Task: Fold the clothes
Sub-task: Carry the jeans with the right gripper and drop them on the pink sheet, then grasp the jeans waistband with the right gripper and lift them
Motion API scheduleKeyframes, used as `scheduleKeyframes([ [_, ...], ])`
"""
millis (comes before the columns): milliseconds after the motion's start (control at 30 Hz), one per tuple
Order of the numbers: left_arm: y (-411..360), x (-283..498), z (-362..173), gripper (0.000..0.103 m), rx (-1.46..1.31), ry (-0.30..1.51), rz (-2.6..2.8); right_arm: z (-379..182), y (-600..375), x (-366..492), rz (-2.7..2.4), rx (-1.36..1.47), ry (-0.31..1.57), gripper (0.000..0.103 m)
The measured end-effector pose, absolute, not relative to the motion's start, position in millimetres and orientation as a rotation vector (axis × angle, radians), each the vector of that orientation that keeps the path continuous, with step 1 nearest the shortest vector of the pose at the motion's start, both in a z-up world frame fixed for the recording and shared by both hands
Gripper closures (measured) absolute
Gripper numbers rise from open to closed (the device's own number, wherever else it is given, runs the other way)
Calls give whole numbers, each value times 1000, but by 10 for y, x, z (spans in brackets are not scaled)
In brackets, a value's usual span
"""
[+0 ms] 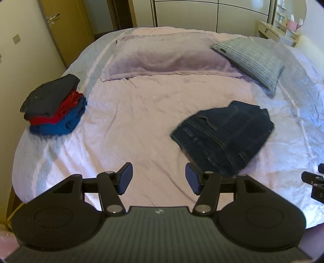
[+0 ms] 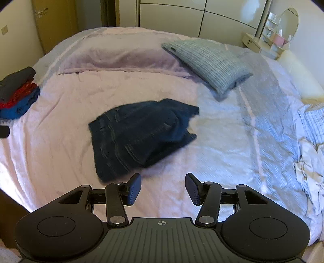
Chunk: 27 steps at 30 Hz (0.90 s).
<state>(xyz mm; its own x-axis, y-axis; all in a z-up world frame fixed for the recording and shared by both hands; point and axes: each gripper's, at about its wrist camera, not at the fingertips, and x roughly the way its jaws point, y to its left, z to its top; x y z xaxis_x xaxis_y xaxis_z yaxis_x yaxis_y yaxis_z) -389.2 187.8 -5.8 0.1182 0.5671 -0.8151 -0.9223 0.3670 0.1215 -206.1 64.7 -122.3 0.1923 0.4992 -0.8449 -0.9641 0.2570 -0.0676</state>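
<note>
A folded dark denim garment lies on the pale pink bedspread. My left gripper hovers open above the bed, near the garment's front left corner, with nothing between its blue pads. My right gripper is open too, just in front of the denim's near edge, its jaws empty. At the bed's left side sits a stack of folded clothes: dark on top, red in the middle, blue below. Unfolded white and striped clothes are heaped at the right edge.
A lilac pillow and a grey striped pillow lie at the head of the bed. Beyond them are wardrobe doors, a wooden door and a small dresser. Part of the other gripper shows at the right edge.
</note>
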Motion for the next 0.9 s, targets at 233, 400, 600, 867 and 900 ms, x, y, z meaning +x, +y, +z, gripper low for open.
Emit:
scheduleKeyframes([
  [233, 2422, -4061, -185, 49, -459, 964, 1052, -1465, 957, -2337, 1048, -690, 886, 51],
  [400, 2725, -4140, -323, 49, -466, 990, 958, -1586, 1070, -2499, 968, -695, 911, 51],
  [600, 2941, -4225, -597, 49, -490, 1044, 876, -1761, 1165, -2738, 917, -742, 901, 51],
  [867, 3105, -4471, -912, 49, -559, 1076, 848, -2264, 1299, -2965, 928, -860, 839, 49],
  [900, 3125, -4514, -959, 49, -569, 1079, 852, -2365, 1345, -3013, 940, -893, 821, 47],
])
